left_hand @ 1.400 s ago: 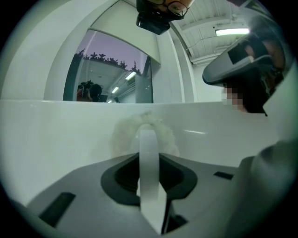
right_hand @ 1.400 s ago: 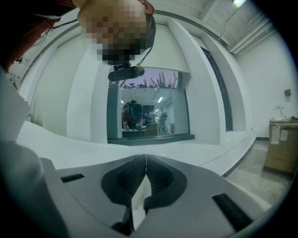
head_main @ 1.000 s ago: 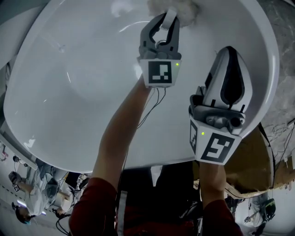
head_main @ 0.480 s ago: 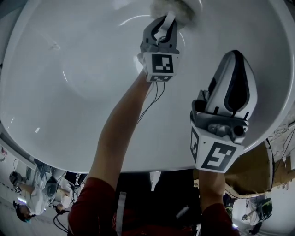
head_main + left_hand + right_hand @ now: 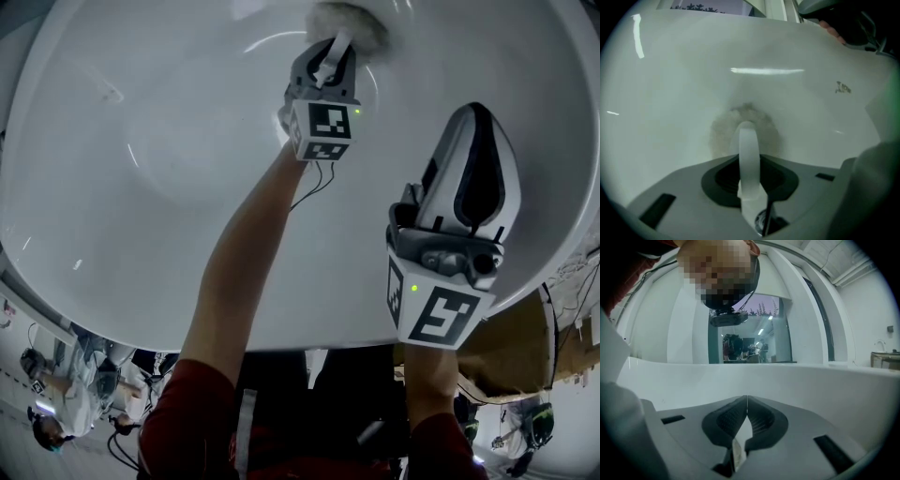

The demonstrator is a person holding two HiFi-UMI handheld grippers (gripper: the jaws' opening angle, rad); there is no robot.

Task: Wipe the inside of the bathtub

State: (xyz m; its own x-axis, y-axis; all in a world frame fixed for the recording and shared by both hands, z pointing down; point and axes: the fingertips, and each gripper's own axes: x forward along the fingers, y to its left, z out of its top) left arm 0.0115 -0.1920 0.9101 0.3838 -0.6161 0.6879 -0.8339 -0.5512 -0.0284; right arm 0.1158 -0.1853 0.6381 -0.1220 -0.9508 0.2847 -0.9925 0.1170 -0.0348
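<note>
Item: white bathtub (image 5: 141,187), seen from above its near rim, inside surface glossy. Left gripper (image 5: 330,47) reached deep into the tub at the far wall. Its jaws were closed on the white strap (image 5: 748,145) of a fluffy wiping pad (image 5: 354,21), and the pad was pressed flat to the curved inside wall. Right gripper (image 5: 476,112) hovered over the near side of the tub, well apart from the pad, its jaws closed together with nothing between them. Step in hand, by judgement: wiping under way, with one patch of the far wall under the pad; how much of the basin was already done could not be told. Next move would call for a sweeping stroke with steady pressure along the curve, the strap gripped firmly so the pad neither twists nor slips loose. Writing: none legible, and no brand or label on tub or pad. Only black-and-white square markers (image 5: 326,127) showed on each gripper's cube, plus one small mark (image 5: 843,87) on the tub wall, too small to read
</note>
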